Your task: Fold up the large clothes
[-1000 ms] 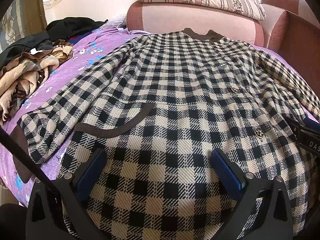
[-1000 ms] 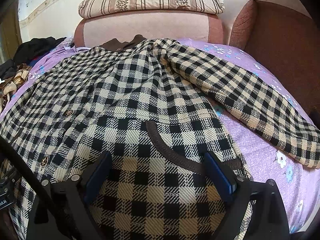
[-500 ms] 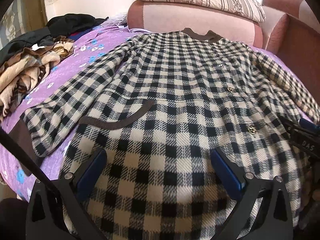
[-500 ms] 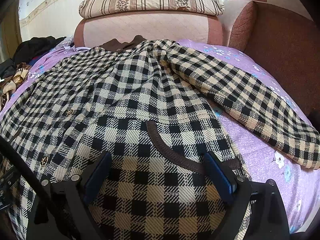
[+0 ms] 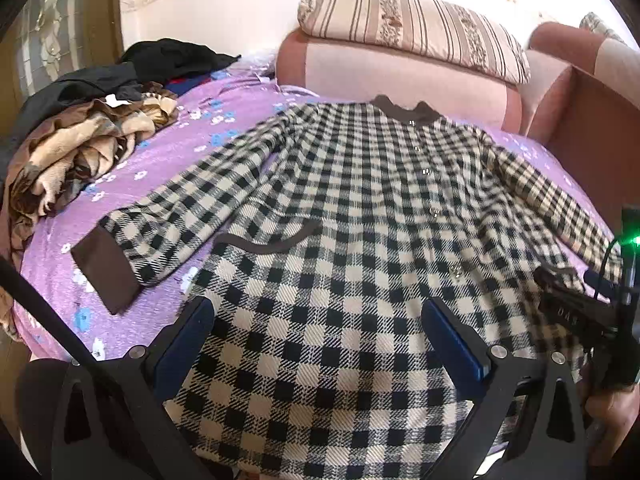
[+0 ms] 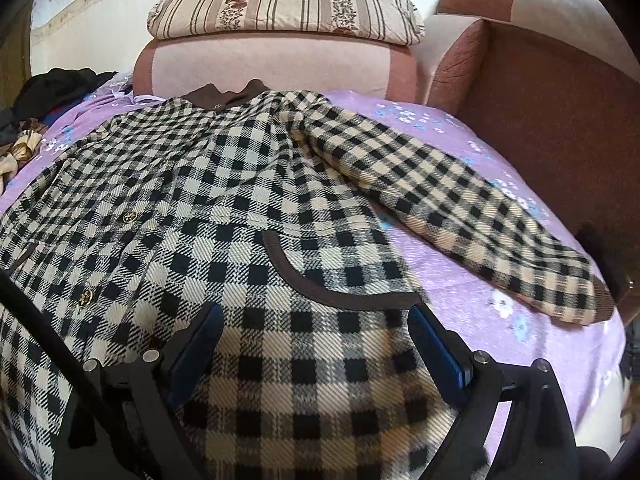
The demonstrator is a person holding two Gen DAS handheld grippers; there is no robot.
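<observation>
A black-and-cream checked coat [image 5: 352, 208] [image 6: 224, 184] with a brown collar lies flat, front up, on the purple flowered bed sheet [image 5: 168, 160]. Its sleeves spread out to both sides; the left one ends in a brown cuff [image 5: 106, 268], the other lies across the sheet [image 6: 452, 200]. My left gripper [image 5: 316, 332] hovers open above the coat's lower left hem, near a brown-trimmed pocket [image 5: 264, 244]. My right gripper [image 6: 316, 340] is open over the lower right hem, just below the other pocket trim [image 6: 320, 284]. Neither holds cloth. The right gripper [image 5: 580, 312] also shows at the left view's right edge.
A heap of brown, tan and black clothes [image 5: 80, 136] lies at the bed's far left. A pink padded headboard [image 5: 400, 76] with a striped pillow [image 5: 412, 28] stands behind the coat. A brown sofa arm [image 6: 552, 104] borders the bed on the right.
Both grippers have drawn back and up from the coat, so more of the sleeves, the left cuff and the sheet show. The coat itself has not moved.
</observation>
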